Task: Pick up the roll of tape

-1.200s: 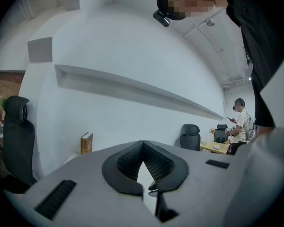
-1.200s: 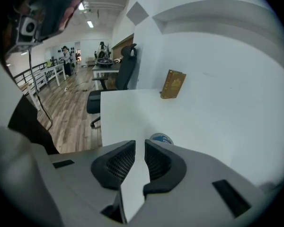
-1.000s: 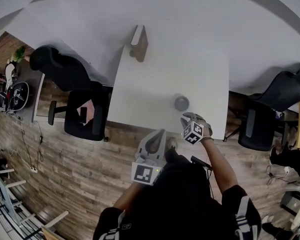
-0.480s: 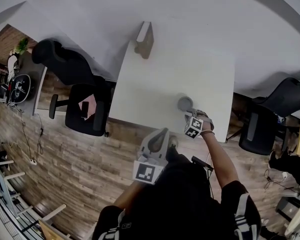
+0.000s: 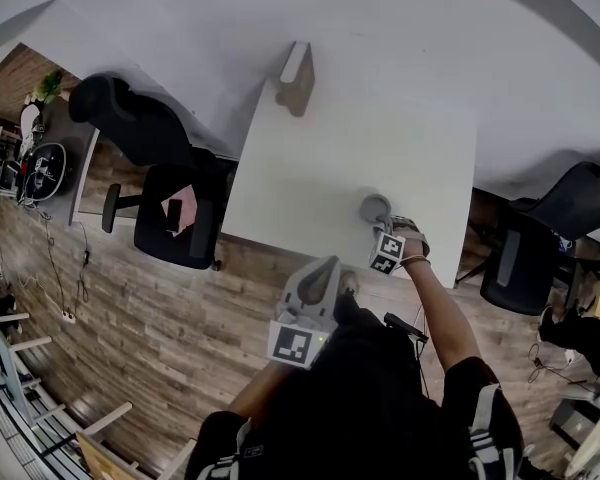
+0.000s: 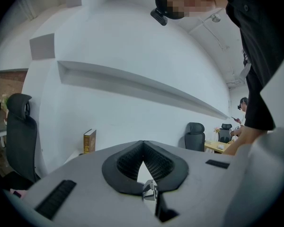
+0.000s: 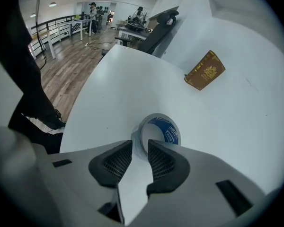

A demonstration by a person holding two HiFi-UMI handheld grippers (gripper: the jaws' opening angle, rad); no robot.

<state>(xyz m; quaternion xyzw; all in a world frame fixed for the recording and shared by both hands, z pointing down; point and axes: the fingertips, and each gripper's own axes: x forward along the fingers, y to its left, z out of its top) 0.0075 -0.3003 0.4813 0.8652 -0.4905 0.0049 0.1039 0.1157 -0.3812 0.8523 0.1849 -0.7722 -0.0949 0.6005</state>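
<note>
The roll of tape (image 5: pixel 372 207), grey-white with a blue inner label, lies flat on the white table (image 5: pixel 320 168) near its front right edge. My right gripper (image 5: pixel 378 227) points steeply down right behind it. In the right gripper view the roll (image 7: pixel 160 129) sits just past the jaws; its near wall stands in the gap of my right gripper (image 7: pixel 139 150), whose jaws have just been opening and whose pads do not press on it. My left gripper (image 5: pixel 327 265) hangs off the table's front edge, its fingertips (image 6: pixel 142 148) meeting with nothing between them.
A brown book (image 5: pixel 298 80) stands at the table's far edge, also seen as book (image 7: pixel 205 70). A black office chair (image 5: pixel 175 218) sits left of the table, another chair (image 5: pixel 515 258) to its right. The floor is wood planks.
My right gripper has come down and forward until its tips reach the roll. The left gripper has stayed where it was.
</note>
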